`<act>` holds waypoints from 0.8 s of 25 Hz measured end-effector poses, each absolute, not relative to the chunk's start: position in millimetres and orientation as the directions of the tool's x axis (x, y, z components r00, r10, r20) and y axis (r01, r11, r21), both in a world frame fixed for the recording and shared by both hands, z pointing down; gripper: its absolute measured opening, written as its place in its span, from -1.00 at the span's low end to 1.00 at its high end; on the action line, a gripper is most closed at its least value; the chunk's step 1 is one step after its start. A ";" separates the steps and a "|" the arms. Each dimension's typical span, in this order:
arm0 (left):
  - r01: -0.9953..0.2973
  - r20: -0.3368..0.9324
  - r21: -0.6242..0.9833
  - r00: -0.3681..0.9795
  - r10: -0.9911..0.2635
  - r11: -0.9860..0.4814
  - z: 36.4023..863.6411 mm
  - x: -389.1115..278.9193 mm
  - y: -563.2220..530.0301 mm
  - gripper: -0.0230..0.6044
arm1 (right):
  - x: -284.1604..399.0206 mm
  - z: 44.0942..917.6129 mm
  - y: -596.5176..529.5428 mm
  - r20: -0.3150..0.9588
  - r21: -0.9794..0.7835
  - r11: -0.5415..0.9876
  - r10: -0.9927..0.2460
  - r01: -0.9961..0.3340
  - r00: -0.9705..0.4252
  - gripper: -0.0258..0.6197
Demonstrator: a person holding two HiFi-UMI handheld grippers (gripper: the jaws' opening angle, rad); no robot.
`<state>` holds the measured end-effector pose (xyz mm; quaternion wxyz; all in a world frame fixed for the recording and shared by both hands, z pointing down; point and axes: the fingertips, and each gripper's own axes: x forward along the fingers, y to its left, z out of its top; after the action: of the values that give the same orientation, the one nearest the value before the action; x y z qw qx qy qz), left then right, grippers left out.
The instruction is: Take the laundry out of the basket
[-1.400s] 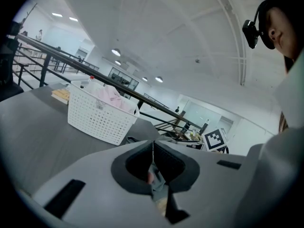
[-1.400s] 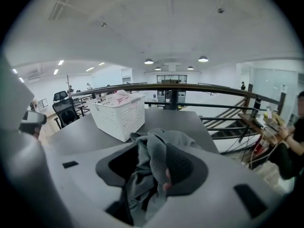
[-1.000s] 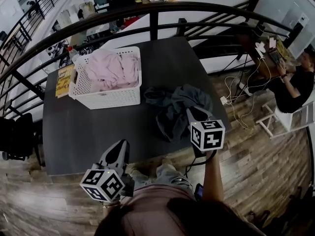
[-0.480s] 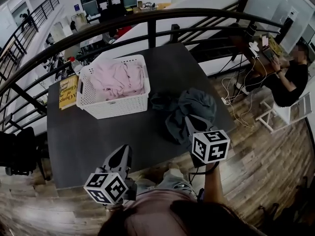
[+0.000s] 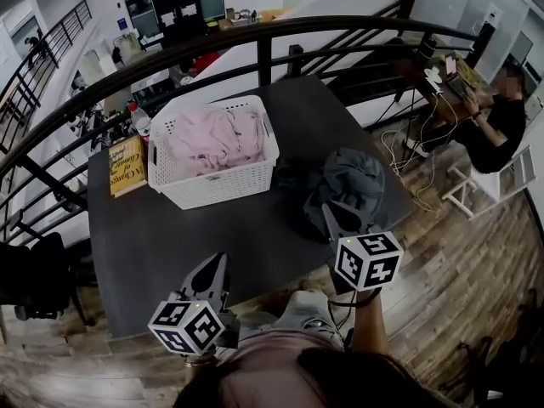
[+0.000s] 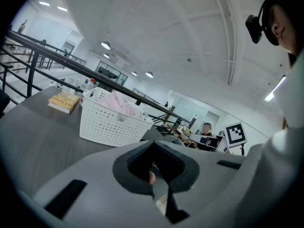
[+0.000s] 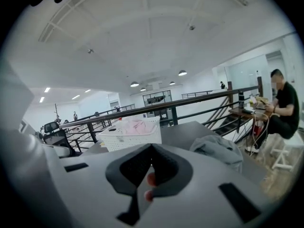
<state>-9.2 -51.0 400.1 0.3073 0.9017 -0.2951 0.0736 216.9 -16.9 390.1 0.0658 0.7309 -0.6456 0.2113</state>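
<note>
A white perforated basket (image 5: pixel 212 164) stands at the table's far left with pink laundry (image 5: pixel 212 134) heaped in it. A crumpled grey garment (image 5: pixel 344 185) lies on the dark table (image 5: pixel 170 236) to the basket's right. My right gripper (image 5: pixel 328 211) is shut on nothing, with its tips at the near edge of the grey garment. My left gripper (image 5: pixel 218 262) hovers at the table's near edge, also shut and empty, well short of the basket. The left gripper view shows the basket (image 6: pixel 111 125) ahead. In the right gripper view the grey garment (image 7: pixel 216 148) lies to the right.
A yellow book (image 5: pixel 127 166) lies left of the basket, with a bottle (image 5: pixel 140 117) behind it. A black railing (image 5: pixel 263 36) curves round the table's far side. A person (image 5: pixel 501 117) sits at a desk to the right, over wooden floor with cables.
My right gripper has drawn back a little toward me, from over the grey garment to its near edge. The head view has shifted slightly. The left gripper has hardly moved.
</note>
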 end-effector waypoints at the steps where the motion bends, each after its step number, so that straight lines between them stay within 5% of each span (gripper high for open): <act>1: -0.574 0.312 0.512 0.818 -0.484 -0.639 399.9 -13.5 -52.3 -0.93 | 211.8 389.6 -17.1 0.393 -0.179 -0.159 -0.916 -0.971 0.078 -0.87; 20: -0.509 0.269 0.542 0.859 -0.436 -0.669 404.0 -63.6 -47.0 -0.94 | 149.4 377.7 5.2 0.385 -0.153 -0.193 -0.915 -0.969 0.122 -0.87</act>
<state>-63.6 -47.0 404.0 0.3137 0.9117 -0.2589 0.0583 149.4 5.2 377.7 0.0676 0.7458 -0.6315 0.2010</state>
